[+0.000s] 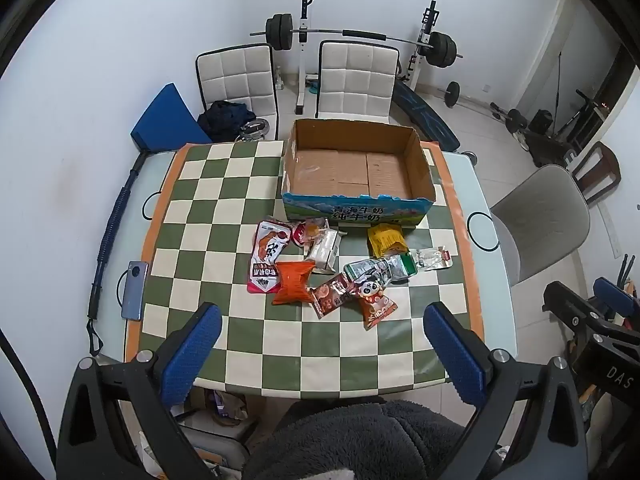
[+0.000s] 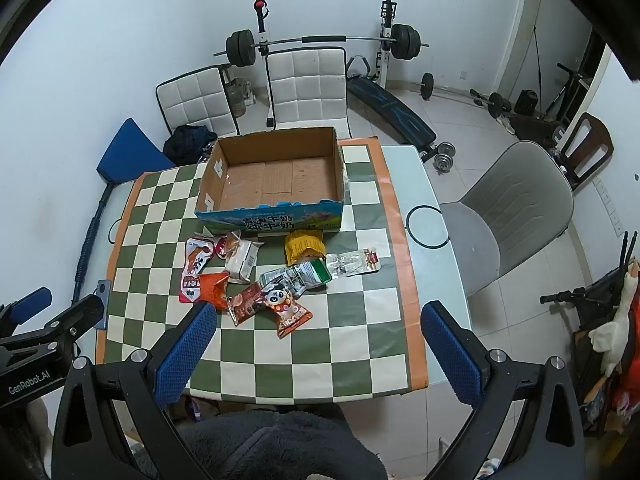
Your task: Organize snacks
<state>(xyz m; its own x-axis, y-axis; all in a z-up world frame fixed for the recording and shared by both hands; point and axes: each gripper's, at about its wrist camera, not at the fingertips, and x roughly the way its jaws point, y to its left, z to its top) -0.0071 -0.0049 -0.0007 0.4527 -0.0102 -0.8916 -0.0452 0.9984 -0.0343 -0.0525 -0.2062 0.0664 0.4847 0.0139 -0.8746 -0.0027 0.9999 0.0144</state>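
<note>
Your left gripper (image 1: pixel 322 334) and right gripper (image 2: pixel 316 330) both gape fully wide, holding nothing, low in frame; the snack packets (image 1: pixel 320 268) lie mid-frame, just below the empty cardboard box (image 1: pixel 356 168).

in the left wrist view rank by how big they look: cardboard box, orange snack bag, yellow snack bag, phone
1. cardboard box, clearly largest.
2. orange snack bag and phone: they look about alike, so I leave them unranked.
3. yellow snack bag, slightly smaller, though it lies farther from the camera, so this is unsure.
</note>
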